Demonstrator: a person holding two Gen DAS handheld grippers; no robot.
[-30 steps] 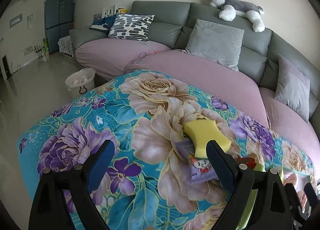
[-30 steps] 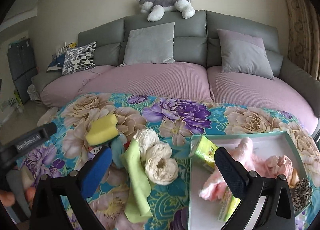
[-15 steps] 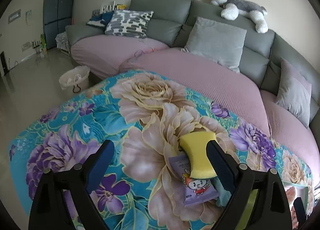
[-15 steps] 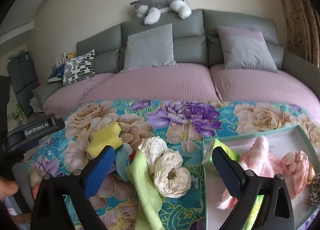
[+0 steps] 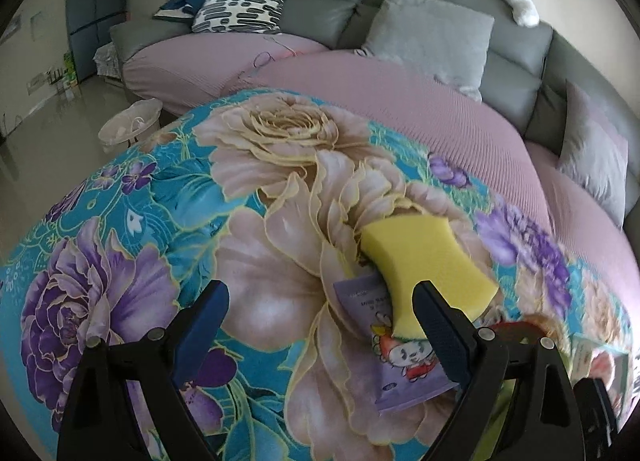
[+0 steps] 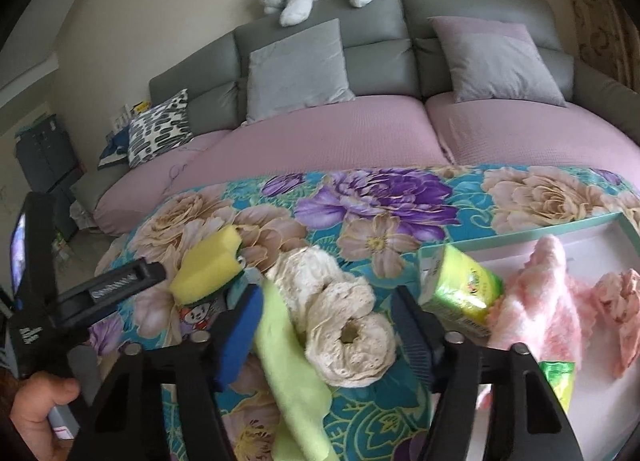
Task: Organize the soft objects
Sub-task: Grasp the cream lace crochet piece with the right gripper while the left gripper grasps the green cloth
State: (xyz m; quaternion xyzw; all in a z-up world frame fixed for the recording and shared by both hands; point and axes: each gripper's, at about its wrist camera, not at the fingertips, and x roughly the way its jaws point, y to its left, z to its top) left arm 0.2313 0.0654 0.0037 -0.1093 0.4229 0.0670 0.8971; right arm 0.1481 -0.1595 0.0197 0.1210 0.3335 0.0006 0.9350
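Two hand-held grippers work a pile of soft items on a floral-covered table [image 6: 400,197]. Right gripper [image 6: 326,325] has just been closing its jaws, now abt half open, around the cream loofah rolls [image 6: 344,321] & a lime cloth [image 6: 288,361]; pads look not yet pressing. Left gripper [image 5: 320,325] is wide open, empty, w/ the yellow sponge [image 5: 424,261] just beside its right finger. Next likely: pinch the rolls, lift, carry right into the white tray [image 6: 600,413], which already holds pink fluffy pieces [image 6: 540,293].

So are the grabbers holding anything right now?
No. The left gripper is open over the cloth. The right gripper has just been closing around the loofah and green cloth, not gripping yet.
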